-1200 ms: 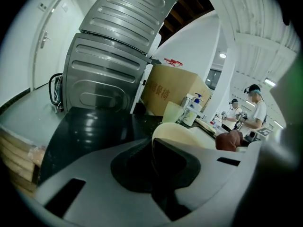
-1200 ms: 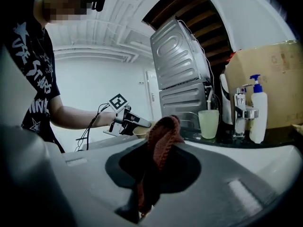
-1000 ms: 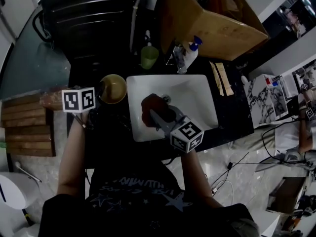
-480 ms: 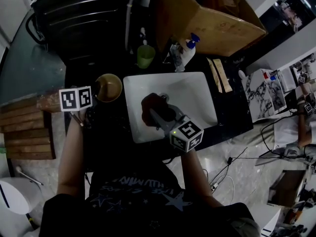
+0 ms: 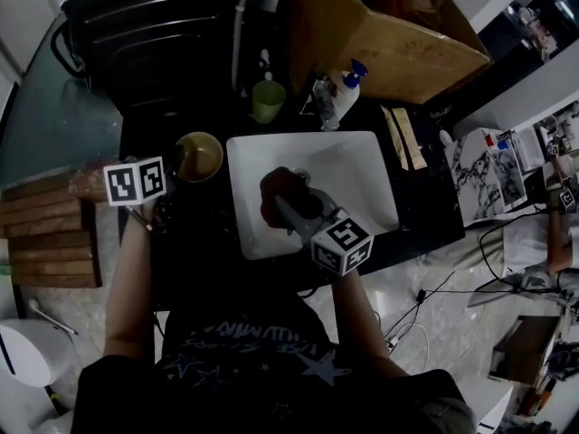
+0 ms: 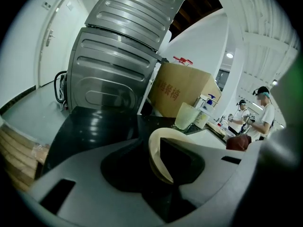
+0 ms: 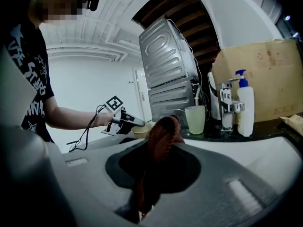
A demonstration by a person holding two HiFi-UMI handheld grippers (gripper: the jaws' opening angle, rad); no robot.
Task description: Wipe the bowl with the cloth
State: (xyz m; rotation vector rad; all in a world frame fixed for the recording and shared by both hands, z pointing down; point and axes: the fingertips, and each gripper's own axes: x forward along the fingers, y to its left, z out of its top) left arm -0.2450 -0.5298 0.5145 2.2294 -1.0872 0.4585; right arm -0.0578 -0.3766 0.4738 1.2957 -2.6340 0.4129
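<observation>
The yellowish bowl (image 5: 200,156) stands on the black counter just left of the white sink (image 5: 357,174). My left gripper (image 5: 172,172) reaches it from the left. In the left gripper view the bowl's rim (image 6: 158,145) stands between the jaws of the left gripper (image 6: 156,170), which are opening, with a gap showing beside the rim. My right gripper (image 5: 289,208) is over the sink, shut on a bunched reddish-brown cloth (image 5: 279,193). The cloth (image 7: 161,136) sticks up between the jaws of the right gripper (image 7: 150,176). Bowl and cloth are apart.
A green cup (image 5: 270,102), a pump bottle (image 5: 346,98) and the tap stand behind the sink. A large cardboard box (image 5: 380,34) is at the back right, a dark ribbed appliance (image 5: 163,25) at the back left, and wooden boards (image 5: 50,233) at the left.
The left gripper's marker cube has drawn slightly left of the bowl. The right gripper still holds the cloth in the same place over the sink.
</observation>
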